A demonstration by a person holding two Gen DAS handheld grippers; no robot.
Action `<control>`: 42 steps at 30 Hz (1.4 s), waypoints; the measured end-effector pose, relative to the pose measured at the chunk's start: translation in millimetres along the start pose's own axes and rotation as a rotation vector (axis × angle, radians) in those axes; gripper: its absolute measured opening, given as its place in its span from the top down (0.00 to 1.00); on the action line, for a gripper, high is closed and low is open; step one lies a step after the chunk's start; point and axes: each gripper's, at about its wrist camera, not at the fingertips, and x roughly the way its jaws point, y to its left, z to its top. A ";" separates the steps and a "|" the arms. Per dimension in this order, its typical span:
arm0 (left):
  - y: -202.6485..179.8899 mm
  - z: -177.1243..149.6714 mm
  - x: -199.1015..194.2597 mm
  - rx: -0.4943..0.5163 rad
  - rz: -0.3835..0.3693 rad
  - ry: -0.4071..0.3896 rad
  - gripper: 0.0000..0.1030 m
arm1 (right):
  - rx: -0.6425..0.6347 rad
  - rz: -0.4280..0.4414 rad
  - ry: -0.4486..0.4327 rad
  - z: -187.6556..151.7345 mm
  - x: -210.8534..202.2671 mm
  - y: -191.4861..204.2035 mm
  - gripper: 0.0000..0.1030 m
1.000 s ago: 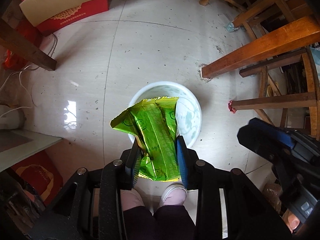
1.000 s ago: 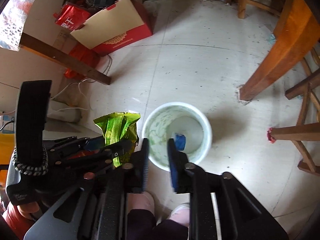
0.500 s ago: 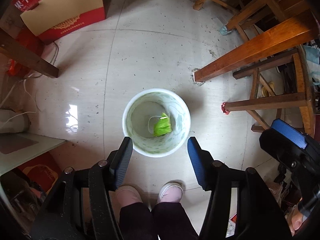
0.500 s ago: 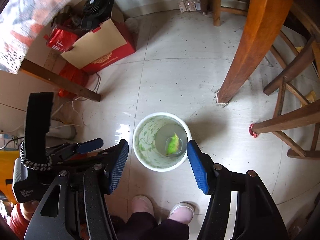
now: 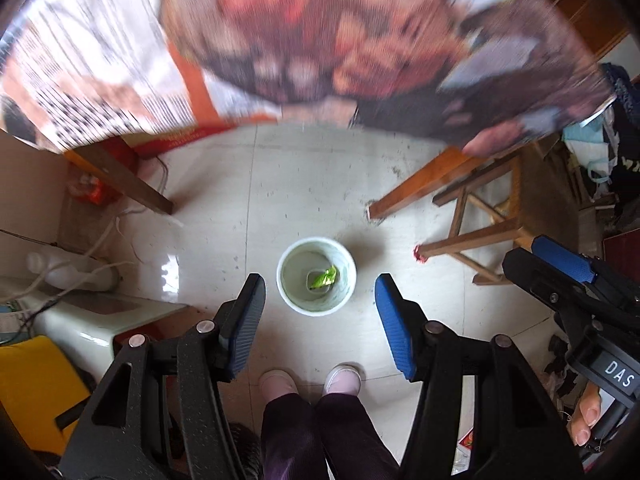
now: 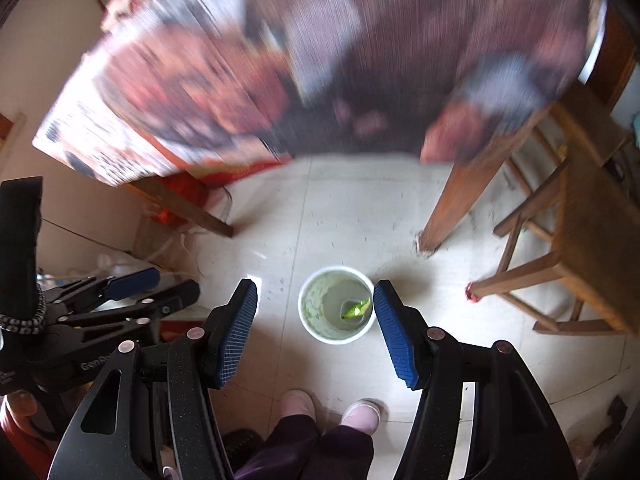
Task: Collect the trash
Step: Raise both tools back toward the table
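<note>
A white bin with a green pattern [image 5: 294, 302] stands on the tiled floor, far below both grippers; it also shows in the right wrist view [image 6: 316, 330]. A green wrapper [image 5: 325, 277] lies at its bottom and shows in the right wrist view too [image 6: 355, 309]. My left gripper [image 5: 320, 326] is open and empty, high above the bin. My right gripper [image 6: 316, 330] is open and empty, also high above it. Each gripper shows at the edge of the other's view.
A table covered with printed paper [image 5: 280, 40] fills the top of both views, blurred. Its wooden legs [image 5: 416, 184] and a wooden stool [image 6: 568, 240] stand right of the bin. A white appliance [image 5: 104, 320] and cables lie left. My feet [image 5: 312, 380] are below.
The left gripper opened and dropped the green wrapper into the bin. The right gripper opened too. Both then rose well above the bin, up to the table top.
</note>
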 end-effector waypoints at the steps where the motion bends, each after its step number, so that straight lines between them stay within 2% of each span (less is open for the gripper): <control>1: -1.9 1.7 -16.3 0.000 0.000 -0.017 0.46 | -0.005 0.000 -0.019 4.7 -17.5 6.1 0.45; 6: -9.7 8.9 -111.1 0.008 -0.009 -0.127 0.46 | -0.036 -0.010 -0.106 17.8 -88.2 33.0 0.45; 13: -21.0 9.6 -217.4 0.071 -0.032 -0.263 0.46 | -0.068 -0.058 -0.248 25.6 -182.8 77.2 0.45; 18: -19.6 9.9 -280.0 0.087 -0.105 -0.351 0.46 | -0.058 -0.109 -0.349 23.0 -234.3 98.9 0.45; 20: -21.1 8.7 -304.0 0.107 -0.107 -0.404 0.45 | -0.042 -0.110 -0.378 23.7 -251.1 103.6 0.45; 23: -25.1 5.5 -333.8 0.154 -0.109 -0.476 0.39 | -0.028 -0.121 -0.437 23.8 -271.4 111.3 0.44; 27: -28.5 9.1 -355.1 0.188 -0.104 -0.520 0.38 | -0.030 -0.143 -0.509 28.8 -293.1 116.1 0.38; 29: -30.0 12.6 -359.6 0.200 -0.098 -0.539 0.37 | -0.031 -0.154 -0.533 32.1 -299.6 116.1 0.30; 31: -31.6 19.3 -360.1 0.219 -0.087 -0.554 0.28 | -0.026 -0.166 -0.561 38.8 -303.6 113.7 0.23; 33: -32.2 27.8 -357.5 0.224 -0.064 -0.564 0.22 | -0.022 -0.168 -0.576 46.9 -302.4 109.8 0.22; 42: -44.3 97.5 -328.1 0.149 -0.032 -0.539 0.22 | -0.065 -0.149 -0.558 104.9 -284.6 75.5 0.22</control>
